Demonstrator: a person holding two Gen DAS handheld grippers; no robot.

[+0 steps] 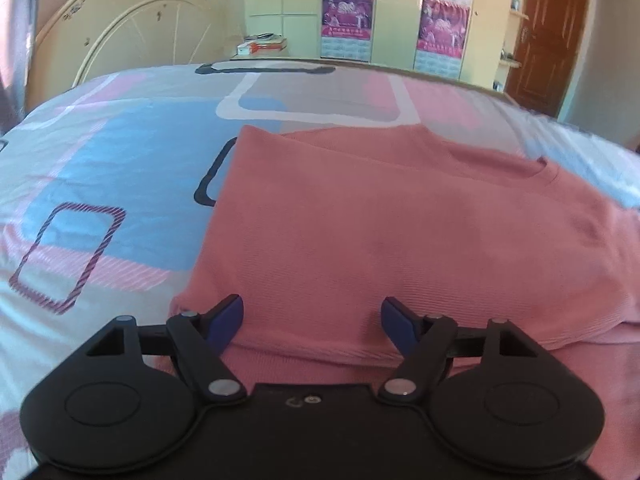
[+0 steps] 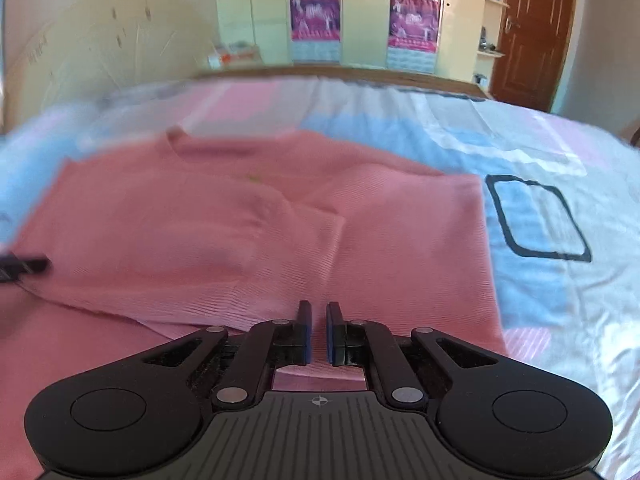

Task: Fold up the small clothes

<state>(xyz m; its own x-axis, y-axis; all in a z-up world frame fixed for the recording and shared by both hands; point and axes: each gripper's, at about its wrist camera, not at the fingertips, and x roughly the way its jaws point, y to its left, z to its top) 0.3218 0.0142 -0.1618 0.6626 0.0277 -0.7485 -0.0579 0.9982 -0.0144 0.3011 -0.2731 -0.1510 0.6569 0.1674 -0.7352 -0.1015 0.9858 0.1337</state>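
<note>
Two tools hover over one pink top spread on the bed, which wears a patterned cover of blue, pink and white blocks. Left tool has its blue pads standing wide apart above the near hem, nothing pinched between them, cloth only below. Right tool shows its pads drawn almost together with a thin slit left; whether a fold of the top sits in that slit is hard to tell. Top lies part-folded, one flap laid over its middle. Wardrobe doors and a brown door stand behind.
</note>
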